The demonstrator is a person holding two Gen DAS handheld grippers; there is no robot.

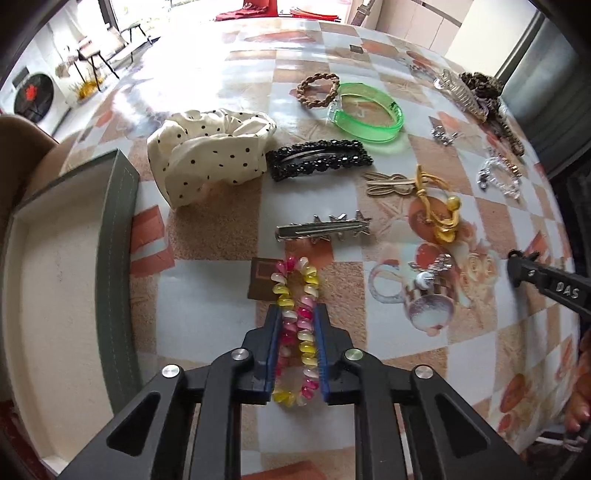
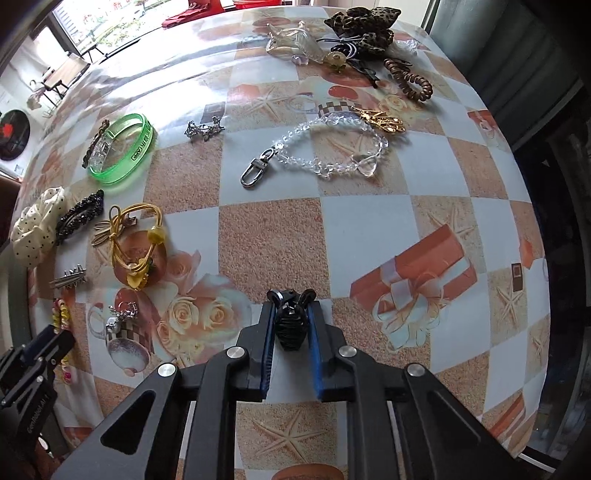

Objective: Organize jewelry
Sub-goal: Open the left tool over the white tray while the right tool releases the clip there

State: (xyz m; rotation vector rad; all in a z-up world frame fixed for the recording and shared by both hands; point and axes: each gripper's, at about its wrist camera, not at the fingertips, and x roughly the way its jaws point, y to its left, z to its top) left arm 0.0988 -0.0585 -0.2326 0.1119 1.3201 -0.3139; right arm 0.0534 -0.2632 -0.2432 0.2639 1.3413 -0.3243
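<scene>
Right of the tray (image 1: pixel 114 236), the left gripper (image 1: pixel 298 314) is clamped along the coil hair tie (image 1: pixel 295 295), nearer the tray than the right gripper (image 2: pixel 291 314), clamped on a black clip (image 2: pixel 290 325).

"DAS" on the right tool (image 1: pixel 517 269); "CARP" on the green bracelet (image 2: pixel 137 154).

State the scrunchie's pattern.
Cream scrunchie with black polka dots; clearest in the left wrist view.

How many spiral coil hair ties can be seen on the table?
2. A pink-and-yellow coil hair tie lies between the left gripper fingers near the tray. A brown coil hair tie lies in the far pile beside the leopard scrunchie; that pile may hide more.
</scene>
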